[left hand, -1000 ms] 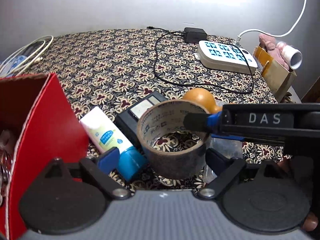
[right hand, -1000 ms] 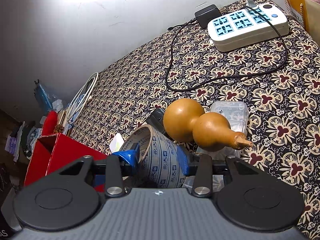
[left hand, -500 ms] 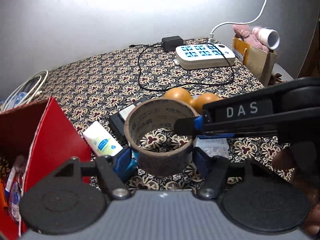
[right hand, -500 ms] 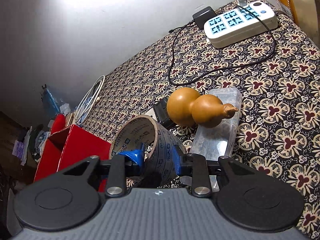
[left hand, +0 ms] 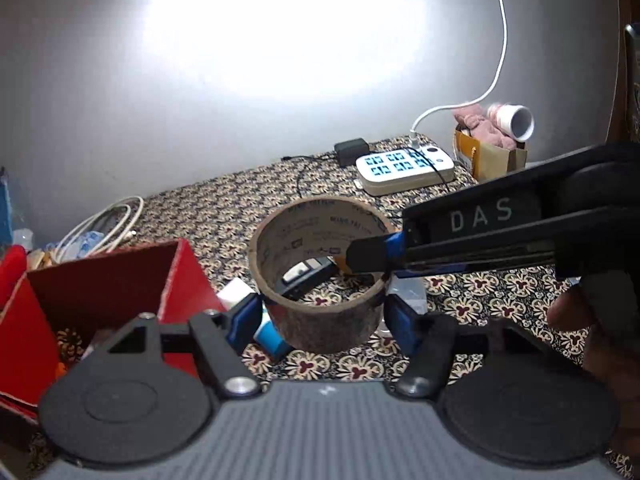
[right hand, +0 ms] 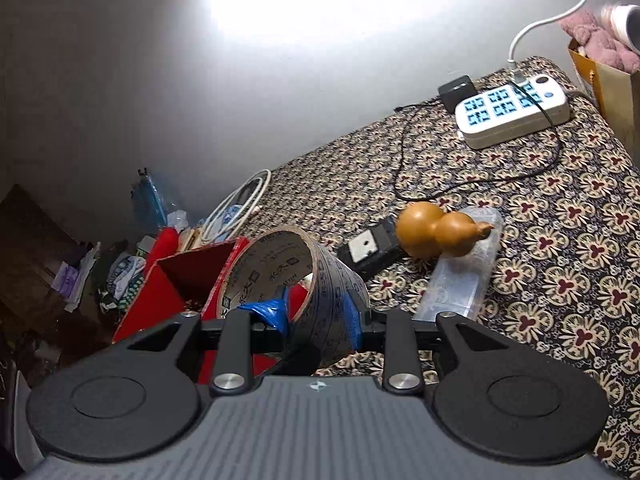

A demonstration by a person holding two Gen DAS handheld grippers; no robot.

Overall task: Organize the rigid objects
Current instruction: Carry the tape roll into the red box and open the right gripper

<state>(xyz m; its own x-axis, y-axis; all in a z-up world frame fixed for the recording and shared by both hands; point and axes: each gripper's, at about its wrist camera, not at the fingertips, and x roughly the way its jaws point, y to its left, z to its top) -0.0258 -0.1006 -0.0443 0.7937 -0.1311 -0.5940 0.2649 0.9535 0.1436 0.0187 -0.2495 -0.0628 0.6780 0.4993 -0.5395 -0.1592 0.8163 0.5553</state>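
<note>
A brown tape roll [left hand: 320,280] hangs above the patterned table. My right gripper [right hand: 316,312] is shut on its wall, one finger inside and one outside; in the left wrist view it reaches in from the right [left hand: 368,256]. My left gripper [left hand: 320,320] is open, and its blue pads stand on either side of the roll without clearly pressing it. The red box [left hand: 100,284] stands open at the left, also in the right wrist view [right hand: 180,280]. A gourd [right hand: 436,232], a clear plastic case [right hand: 460,280] and a black device [right hand: 368,252] lie on the table.
A white tube with a blue cap [left hand: 268,336] lies under the roll. A white power strip [right hand: 512,112] with a black cable and adapter is at the back. A paper bag [left hand: 488,152] stands at the far right. Cables and clutter [right hand: 240,204] lie beyond the box.
Both grippers have risen together with the tape roll, lifting it off the table and toward the red box. The table objects have stayed where they were.
</note>
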